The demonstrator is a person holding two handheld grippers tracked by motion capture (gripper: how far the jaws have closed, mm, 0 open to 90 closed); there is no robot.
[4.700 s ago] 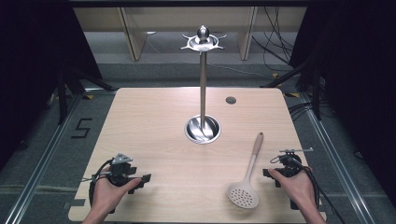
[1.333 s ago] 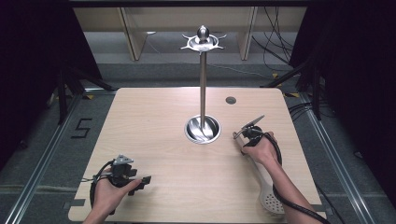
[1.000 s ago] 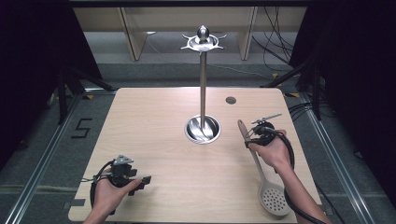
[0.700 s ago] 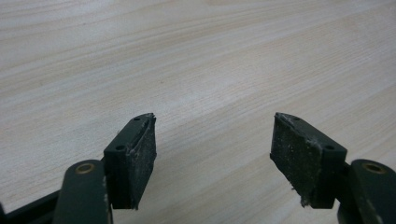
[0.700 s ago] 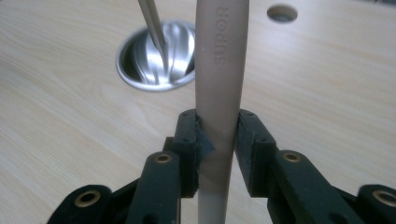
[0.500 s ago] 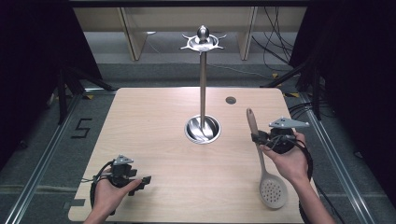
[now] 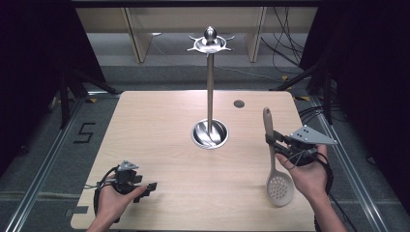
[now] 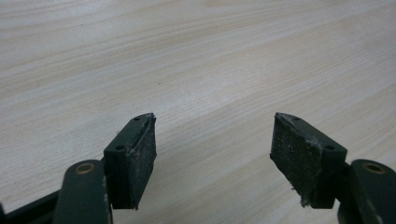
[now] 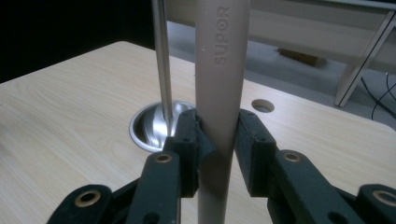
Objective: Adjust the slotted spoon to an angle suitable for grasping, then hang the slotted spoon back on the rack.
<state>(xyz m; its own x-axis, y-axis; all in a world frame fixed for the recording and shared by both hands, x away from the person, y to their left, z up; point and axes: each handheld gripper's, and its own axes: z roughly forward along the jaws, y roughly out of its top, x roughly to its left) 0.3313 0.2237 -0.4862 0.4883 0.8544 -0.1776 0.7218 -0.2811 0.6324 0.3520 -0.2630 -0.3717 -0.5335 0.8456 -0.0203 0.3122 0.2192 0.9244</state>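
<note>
One slotted spoon (image 7: 273,159), one metal stand (image 7: 209,87) and two grippers are on show; the stand's round base dish (image 7: 209,134) sits mid-table and holds just its pole; near the table's (image 7: 159,125) right edge the right gripper (image 7: 271,143) clamps the spoon's handle, bowl hanging toward the front edge; the left gripper (image 7: 145,187) rests near the front-left corner, jaws apart on nothing.

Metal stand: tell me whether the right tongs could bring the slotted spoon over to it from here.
Probably yes. The right tongs grip the slotted spoon by its handle, and bare table lies between it and the metal stand.
</note>
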